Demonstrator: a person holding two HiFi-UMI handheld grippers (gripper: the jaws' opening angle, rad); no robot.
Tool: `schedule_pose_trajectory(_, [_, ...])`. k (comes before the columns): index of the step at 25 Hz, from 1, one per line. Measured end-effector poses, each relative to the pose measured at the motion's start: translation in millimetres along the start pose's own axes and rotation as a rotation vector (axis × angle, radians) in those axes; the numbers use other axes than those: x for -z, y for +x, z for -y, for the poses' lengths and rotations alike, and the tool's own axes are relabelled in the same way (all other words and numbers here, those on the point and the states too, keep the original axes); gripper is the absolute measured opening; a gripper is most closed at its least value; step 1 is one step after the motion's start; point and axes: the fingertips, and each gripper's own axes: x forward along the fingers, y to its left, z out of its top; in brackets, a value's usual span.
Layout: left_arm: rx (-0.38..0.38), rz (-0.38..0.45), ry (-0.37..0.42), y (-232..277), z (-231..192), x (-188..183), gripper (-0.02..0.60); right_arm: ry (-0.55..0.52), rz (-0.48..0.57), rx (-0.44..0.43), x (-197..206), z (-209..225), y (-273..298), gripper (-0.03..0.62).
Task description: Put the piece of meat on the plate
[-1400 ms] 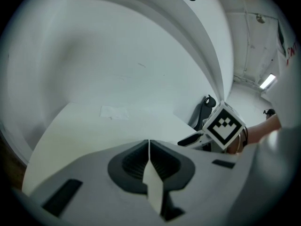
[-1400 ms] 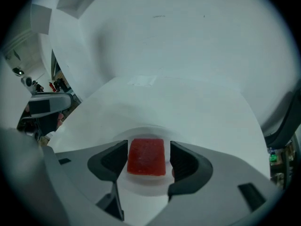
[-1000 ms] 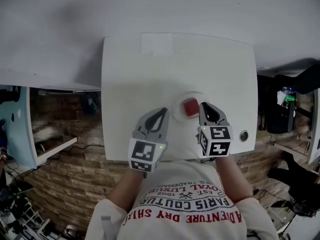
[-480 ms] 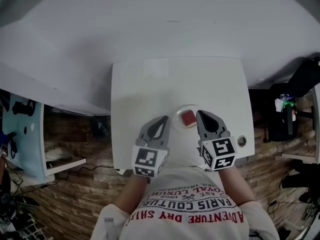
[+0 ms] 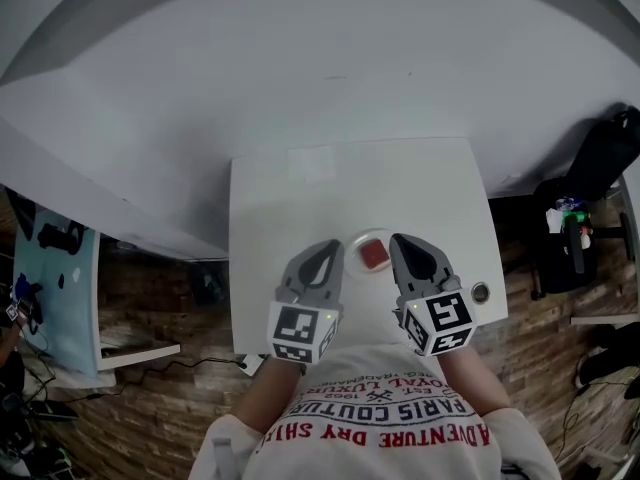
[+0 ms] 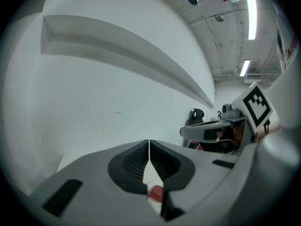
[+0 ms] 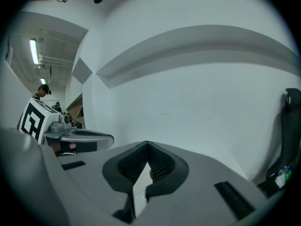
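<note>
Seen from above, a red piece of meat (image 5: 374,255) lies on a small white plate (image 5: 353,244) near the front edge of a white table (image 5: 350,183), so the task looks done. The left gripper (image 5: 322,251) and right gripper (image 5: 404,244) hover on either side of the plate — both with jaws pressed together, holding nothing. The likely risk is a careless swing of either gripper clipping the plate's rim — so near the front edge, it could slide off.

Grey left gripper (image 5: 327,248), white lettered T-shirt (image 5: 375,426)
</note>
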Motion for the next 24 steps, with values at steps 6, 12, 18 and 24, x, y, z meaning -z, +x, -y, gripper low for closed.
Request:
schedule_pose_trajectory(6, [0.005, 0.010, 0.001, -0.7, 5.6, -2.0, 0.012, -0.015, -0.001, -0.008, -0.1, -11.2, -0.7, 0.012])
schedule_pose_trajectory(12, [-0.014, 0.029, 0.005, -4.4, 3.0, -5.4, 0.009, -0.024, -0.021, -0.031, 4.1, -20.5, -2.1, 0.012])
schedule_pose_trajectory(18, [-0.014, 0.024, 0.005, -5.4, 4.1, -4.7, 0.009, -0.015, -0.026, -0.028, 6.6, -21.5, -2.7, 0.012])
schedule_pose_trajectory(24, [-0.014, 0.028, 0.003, -5.6, 2.5, -5.7, 0.009, -0.020, -0.035, -0.002, 8.9, -17.5, -1.7, 0.012])
